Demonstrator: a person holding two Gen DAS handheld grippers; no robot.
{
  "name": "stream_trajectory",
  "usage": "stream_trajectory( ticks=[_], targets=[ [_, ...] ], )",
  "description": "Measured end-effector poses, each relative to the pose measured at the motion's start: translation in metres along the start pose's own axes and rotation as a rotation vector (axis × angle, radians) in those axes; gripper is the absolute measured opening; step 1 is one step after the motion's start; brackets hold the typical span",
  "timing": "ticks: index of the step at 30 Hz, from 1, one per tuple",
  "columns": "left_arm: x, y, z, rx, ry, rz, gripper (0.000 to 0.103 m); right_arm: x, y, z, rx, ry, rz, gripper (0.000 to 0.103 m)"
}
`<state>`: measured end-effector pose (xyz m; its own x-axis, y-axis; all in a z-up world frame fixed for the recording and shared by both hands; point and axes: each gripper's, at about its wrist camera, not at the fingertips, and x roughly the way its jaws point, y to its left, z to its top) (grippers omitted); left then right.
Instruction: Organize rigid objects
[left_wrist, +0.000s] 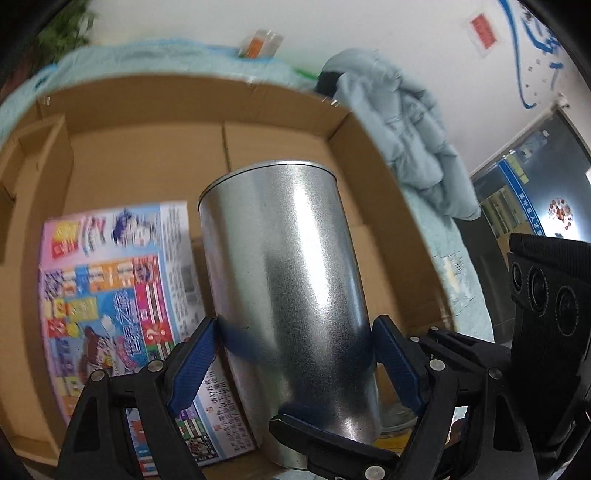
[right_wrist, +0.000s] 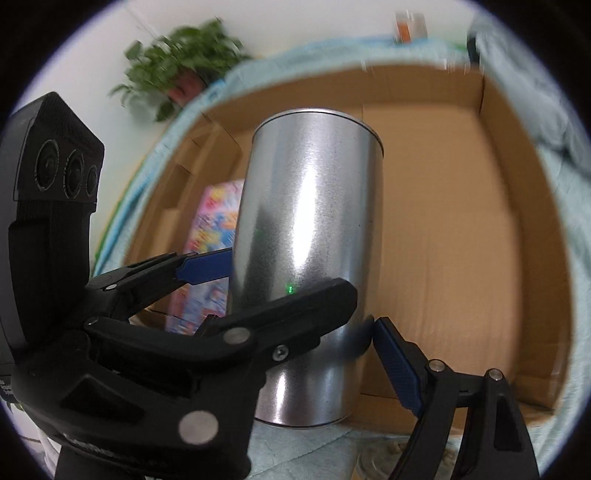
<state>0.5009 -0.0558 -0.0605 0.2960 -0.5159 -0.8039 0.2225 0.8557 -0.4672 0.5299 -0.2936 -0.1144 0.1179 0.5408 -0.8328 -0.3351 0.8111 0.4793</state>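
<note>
Between both jaws: silver tin (left_wrist: 288, 288)

plant: a green potted plant (right_wrist: 184, 62) is seen by the white wall | cloth: a light blue jacket (left_wrist: 406, 122) is laid in a heap | poster: a red notice (left_wrist: 483, 31) is fixed on the wall

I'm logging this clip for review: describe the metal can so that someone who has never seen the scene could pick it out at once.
Find the open cardboard box on the pale blue cloth. At its near edge stands the metal can, clamped between both grippers. It is plain, shiny and silver, unlike the flat colourful printed box lying beside it.
</note>
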Motion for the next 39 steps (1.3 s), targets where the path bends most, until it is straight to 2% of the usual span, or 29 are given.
stream_trajectory(
  ticks=[2,6,13,18,21,24,25,26,27,28,29,33,34,35,36,37,38,39],
  targets=[
    [0.012,0.011,-0.005,-0.018,0.007,-0.012,0.083,0.014,-0.005,-0.003,0.018,0.036,0.007,0.083],
    [0.013,0.011,-0.005,-0.006,0.017,-0.01,0.083,0.008,-0.003,-0.008,0.029,0.031,0.011,0.083],
    [0.014,0.001,-0.008,0.036,0.024,0.03,0.088,0.008,-0.009,-0.014,0.037,0.065,-0.004,0.084],
    [0.006,-0.002,-0.014,0.03,0.02,0.059,0.089,0.0,-0.011,-0.018,0.024,0.038,0.012,0.084],
    [-0.029,-0.004,-0.027,0.062,-0.083,0.126,0.089,-0.02,-0.006,-0.029,0.002,-0.015,0.0,0.084],
    [-0.079,-0.015,-0.055,0.132,-0.244,0.198,0.089,-0.058,0.005,-0.06,-0.024,-0.119,0.041,0.084],
    [-0.102,-0.022,-0.073,0.157,-0.34,0.254,0.092,-0.071,0.01,-0.075,-0.046,-0.164,0.024,0.084],
    [-0.113,-0.027,-0.084,0.166,-0.395,0.29,0.095,-0.08,0.014,-0.087,-0.057,-0.203,-0.01,0.084],
    [-0.129,-0.035,-0.103,0.176,-0.482,0.352,0.102,-0.089,0.017,-0.101,-0.066,-0.251,-0.05,0.084],
    [-0.146,-0.046,-0.13,0.196,-0.597,0.405,0.103,-0.096,0.02,-0.116,-0.079,-0.305,-0.09,0.084],
    [-0.155,-0.052,-0.149,0.216,-0.649,0.42,0.103,-0.1,0.021,-0.131,-0.091,-0.348,-0.125,0.084],
    [-0.16,-0.068,-0.205,0.257,-0.675,0.449,0.102,-0.103,0.015,-0.159,-0.04,-0.403,-0.132,0.084],
    [-0.158,-0.071,-0.215,0.26,-0.672,0.447,0.099,-0.102,0.013,-0.164,-0.021,-0.405,-0.135,0.083],
    [-0.156,-0.072,-0.222,0.262,-0.667,0.44,0.09,-0.1,0.011,-0.168,-0.021,-0.402,-0.133,0.073],
    [-0.155,-0.072,-0.231,0.261,-0.648,0.416,0.048,-0.098,0.013,-0.172,-0.031,-0.397,-0.128,0.043],
    [-0.151,-0.072,-0.236,0.249,-0.596,0.369,0.006,-0.099,0.014,-0.176,-0.041,-0.389,-0.143,0.027],
    [-0.148,-0.07,-0.24,0.22,-0.55,0.325,0.001,-0.097,0.014,-0.177,-0.046,-0.388,-0.164,0.008],
    [-0.149,-0.069,-0.246,0.199,-0.55,0.308,0.003,-0.098,0.016,-0.181,-0.051,-0.4,-0.183,0.009]
  ],
)
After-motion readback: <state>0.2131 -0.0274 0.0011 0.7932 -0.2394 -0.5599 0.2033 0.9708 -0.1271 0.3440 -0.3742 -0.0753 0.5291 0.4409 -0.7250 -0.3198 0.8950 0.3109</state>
